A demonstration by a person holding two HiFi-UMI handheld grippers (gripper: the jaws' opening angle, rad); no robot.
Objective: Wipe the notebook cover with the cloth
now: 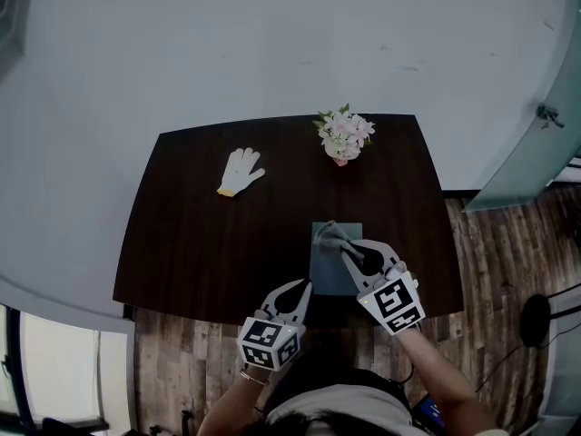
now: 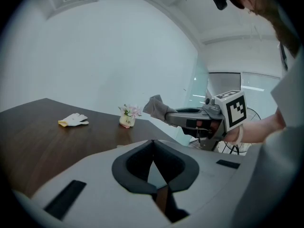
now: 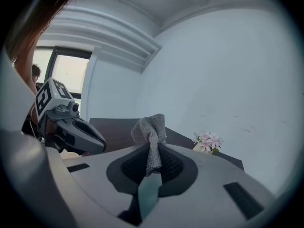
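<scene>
Above the teal notebook (image 1: 327, 275), right tool (image 1: 345, 248) pinches bunched grey cloth (image 3: 151, 126) — left tool (image 1: 304, 287) closed, empty.

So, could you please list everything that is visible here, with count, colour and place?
table: one, dark brown, centre of the head view
notebook: one, grey-blue, flat at the table's near edge
cloth: one, grey, pinched in the right gripper
glove: one, white with a yellow cuff, on the table's far left part
flowers: one small pot, pink, at the table's far edge
floor: wooden planks, brown, around the table
left gripper: one, grey, jaws together and empty, at the near edge
right gripper: one, grey, over the notebook
</scene>
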